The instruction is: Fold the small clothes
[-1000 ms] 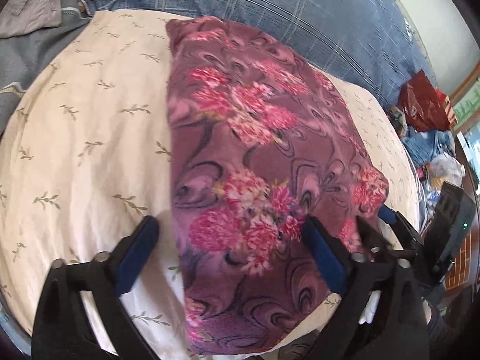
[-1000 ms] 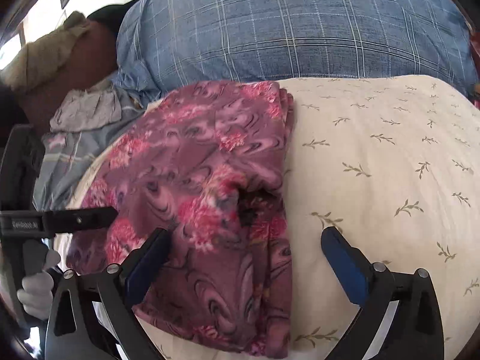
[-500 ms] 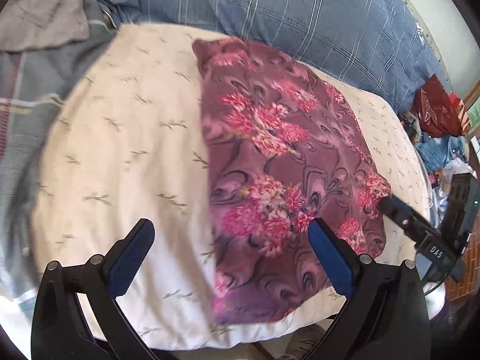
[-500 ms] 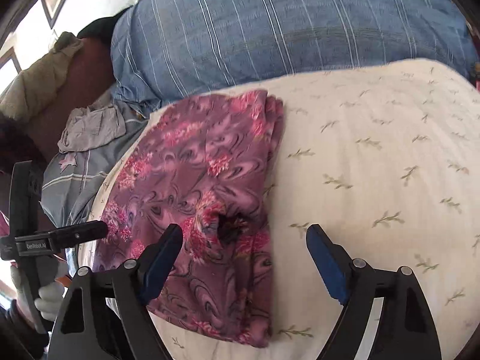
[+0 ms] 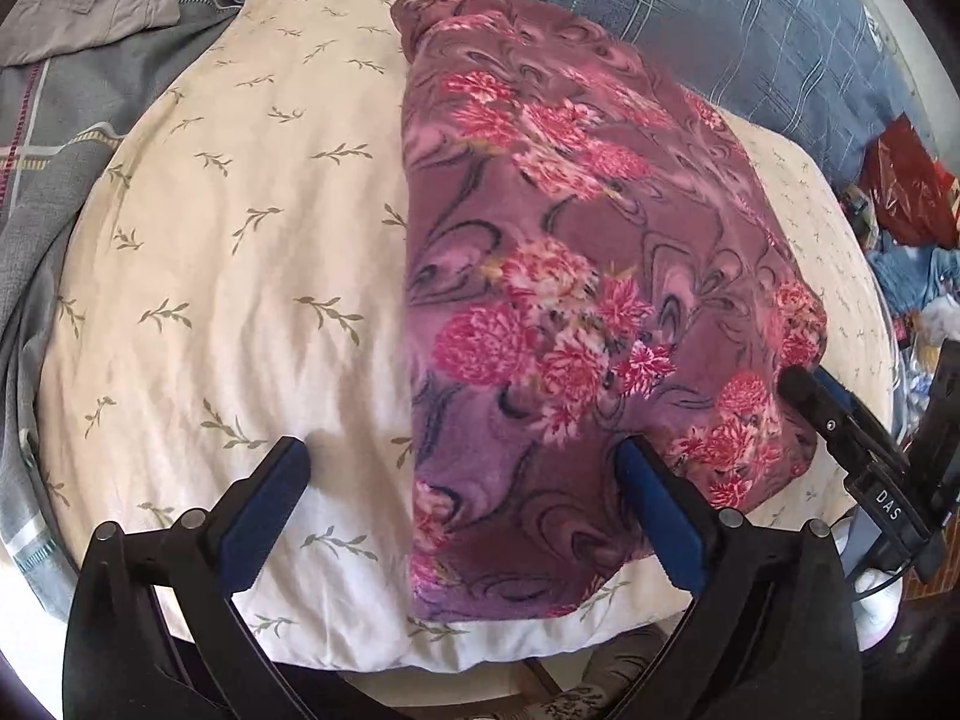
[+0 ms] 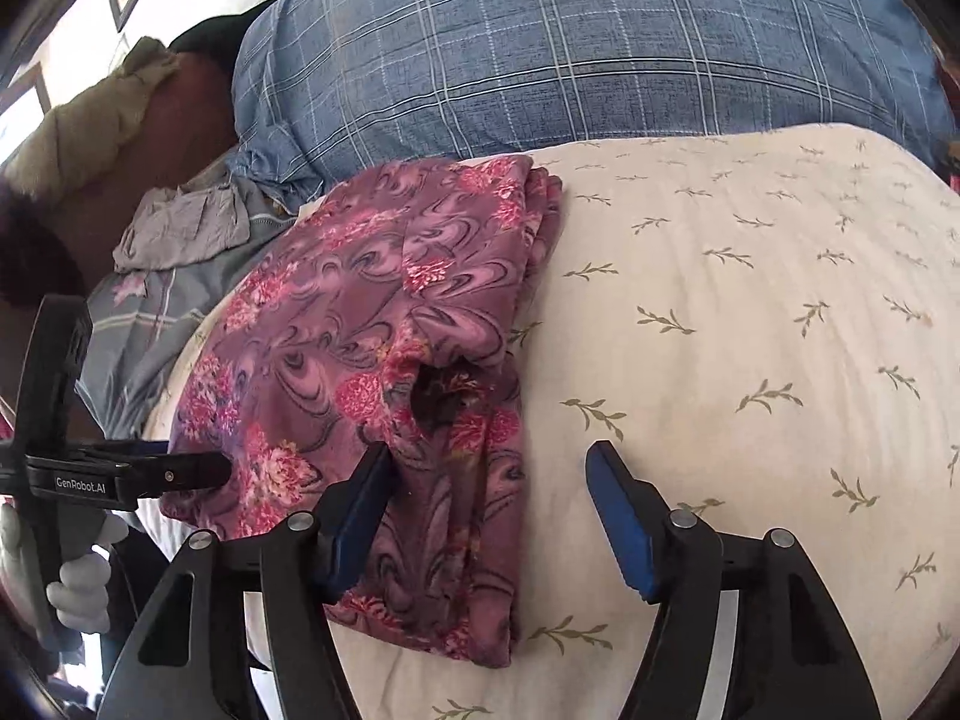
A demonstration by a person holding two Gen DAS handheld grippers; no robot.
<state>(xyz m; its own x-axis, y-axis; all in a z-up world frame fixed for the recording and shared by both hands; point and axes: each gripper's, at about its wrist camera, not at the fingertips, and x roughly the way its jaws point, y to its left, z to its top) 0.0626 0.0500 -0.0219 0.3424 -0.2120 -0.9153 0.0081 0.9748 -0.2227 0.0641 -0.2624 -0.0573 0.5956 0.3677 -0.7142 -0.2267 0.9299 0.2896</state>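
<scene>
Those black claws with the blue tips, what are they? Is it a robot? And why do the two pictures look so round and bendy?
No robot here. A person holds a grabbing tool in each hand, and each tool carries a small camera with a very wide lens, which bends the picture. One picture looks along the left gripper, the other along the right gripper. Each camera also catches the other tool at the picture's edge, and the right one shows a white-gloved hand holding it.

Below them is a cream pillow printed with little twigs. A purple flowered garment, already folded over, lies on it. Behind is a blue checked cushion.

Nothing is held. The left tool's jaws stand wide open. The right tool's jaws have just been closing, with the garment's edge between them, but the blue pads are not pressing on it.
</scene>
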